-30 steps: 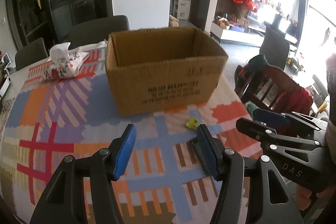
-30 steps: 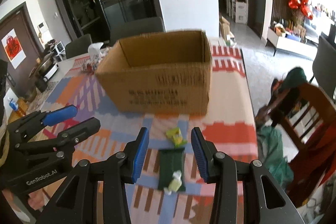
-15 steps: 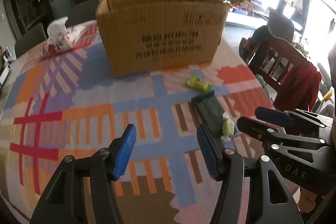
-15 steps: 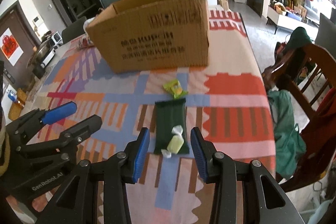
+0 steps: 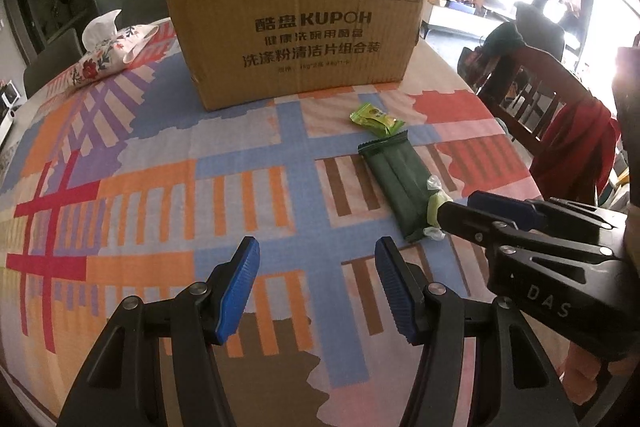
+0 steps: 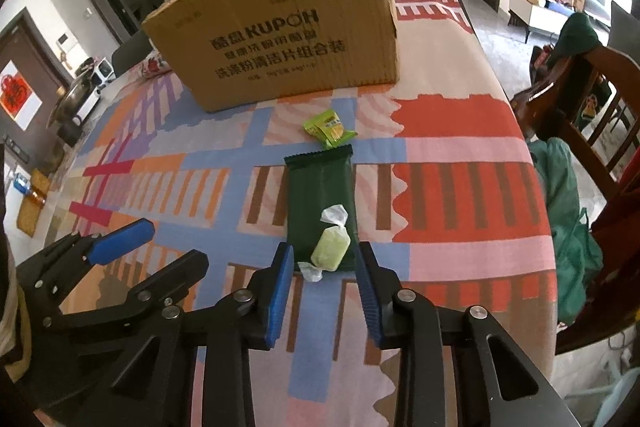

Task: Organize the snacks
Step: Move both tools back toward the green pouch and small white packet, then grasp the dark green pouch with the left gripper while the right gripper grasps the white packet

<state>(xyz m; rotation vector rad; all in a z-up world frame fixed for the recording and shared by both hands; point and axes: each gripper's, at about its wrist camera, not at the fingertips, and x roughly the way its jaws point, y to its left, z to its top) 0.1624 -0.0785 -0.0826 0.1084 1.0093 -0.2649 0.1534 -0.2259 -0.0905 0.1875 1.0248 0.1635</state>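
Note:
A dark green snack pack [image 6: 320, 199] lies on the patterned tablecloth [image 6: 460, 155], with a pale green wrapped candy [image 6: 330, 245] on its near end. A bright green small packet [image 6: 329, 129] lies just beyond it, in front of the open cardboard box [image 6: 296, 31]. My right gripper [image 6: 323, 267] is open, its fingers either side of the candy, low over the table. In the left wrist view the pack [image 5: 398, 183], packet [image 5: 374, 115] and box [image 5: 304, 27] show. My left gripper [image 5: 316, 267] is open and empty to the left of the snacks.
A floral tissue pack [image 5: 108, 55] lies at the back left of the table. Wooden chairs with draped clothes [image 6: 576, 95] stand along the table's right edge. A pot and appliances [image 6: 80, 95] sit far left beyond the table.
Both grippers have dropped lower and pulled back from the box. The right gripper's fingers now flank the candy on the dark green pack. Both stay open.

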